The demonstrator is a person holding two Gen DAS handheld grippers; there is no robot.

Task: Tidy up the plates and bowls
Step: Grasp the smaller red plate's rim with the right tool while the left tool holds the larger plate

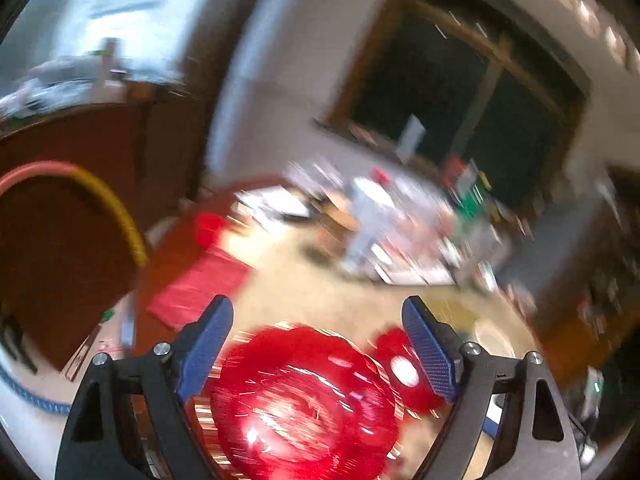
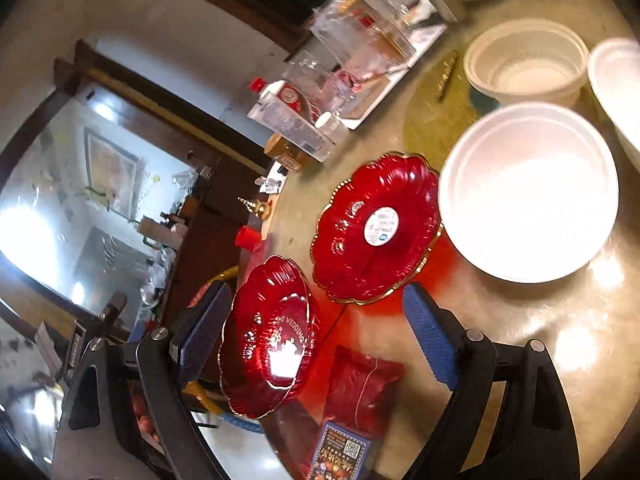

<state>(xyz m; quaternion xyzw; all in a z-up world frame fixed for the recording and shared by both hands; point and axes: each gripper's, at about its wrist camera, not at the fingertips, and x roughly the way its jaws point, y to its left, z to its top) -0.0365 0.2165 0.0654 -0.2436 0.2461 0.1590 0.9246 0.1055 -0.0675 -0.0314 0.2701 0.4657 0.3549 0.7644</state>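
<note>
Plates: your near red plate (image 2: 270, 338) lies at the table (image 2: 560, 320) edge between your right gripper (image 2: 318, 334) jaws, spread wide, untouched | left gripper (image 1: 318, 346) jaws spread too, empty | second red plate (image 2: 378, 228) farther | white bowls (image 2: 528, 190) beyond, right

Both grippers looked identical: left gripper (image 1: 318, 344) and right gripper (image 2: 318, 332) had matte black angular arms with triangular cutouts, silver round screws at the pivots, and blue textured finger pads (image 2: 430, 338).
</note>
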